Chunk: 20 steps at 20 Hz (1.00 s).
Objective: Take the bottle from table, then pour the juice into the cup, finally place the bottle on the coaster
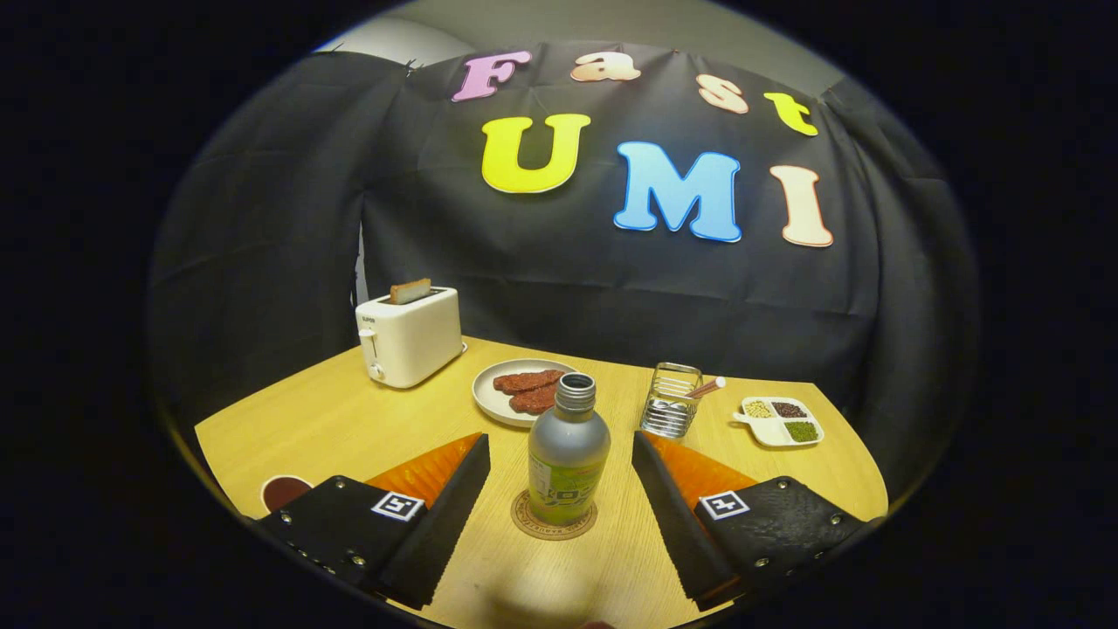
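While the gripper (559, 489) holds its fingers wide apart and touching nothing, the bottle (568, 459) stands upright between them on the coaster (554, 521), a cup (281, 491) sits beside the left finger, and beyond lie a plate (521, 390), rack (671, 400), tray (779, 420) and toaster (409, 335).

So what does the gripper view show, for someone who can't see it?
A capless bottle stands on a round coaster between the open fingers of the hand-held gripper, untouched. Beyond are a plate of meat, a toaster and a wire holder on a wooden table.
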### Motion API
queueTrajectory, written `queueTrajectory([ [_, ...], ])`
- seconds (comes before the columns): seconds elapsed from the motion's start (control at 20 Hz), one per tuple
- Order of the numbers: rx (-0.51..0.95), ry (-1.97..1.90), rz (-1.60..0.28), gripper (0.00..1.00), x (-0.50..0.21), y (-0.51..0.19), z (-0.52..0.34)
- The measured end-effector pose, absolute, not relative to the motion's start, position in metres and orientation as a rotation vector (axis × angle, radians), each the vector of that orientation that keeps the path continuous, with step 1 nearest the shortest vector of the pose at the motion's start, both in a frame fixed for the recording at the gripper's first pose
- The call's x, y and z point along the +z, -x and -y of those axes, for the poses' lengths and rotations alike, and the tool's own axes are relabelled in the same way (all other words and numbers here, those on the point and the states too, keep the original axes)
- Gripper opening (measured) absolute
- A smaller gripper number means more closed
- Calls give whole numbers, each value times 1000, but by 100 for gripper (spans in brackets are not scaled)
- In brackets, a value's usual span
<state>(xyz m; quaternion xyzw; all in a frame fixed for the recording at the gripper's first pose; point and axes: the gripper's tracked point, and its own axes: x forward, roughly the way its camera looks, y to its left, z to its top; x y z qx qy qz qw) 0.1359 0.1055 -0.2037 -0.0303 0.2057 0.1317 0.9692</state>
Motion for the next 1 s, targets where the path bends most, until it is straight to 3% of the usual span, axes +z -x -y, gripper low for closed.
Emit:
queueTrajectory([
  [0.6, 126, -66, -231, 99, -79, -44, -56],
  [1.0, 16, -9, -174, 99, -35, -1, -17],
])
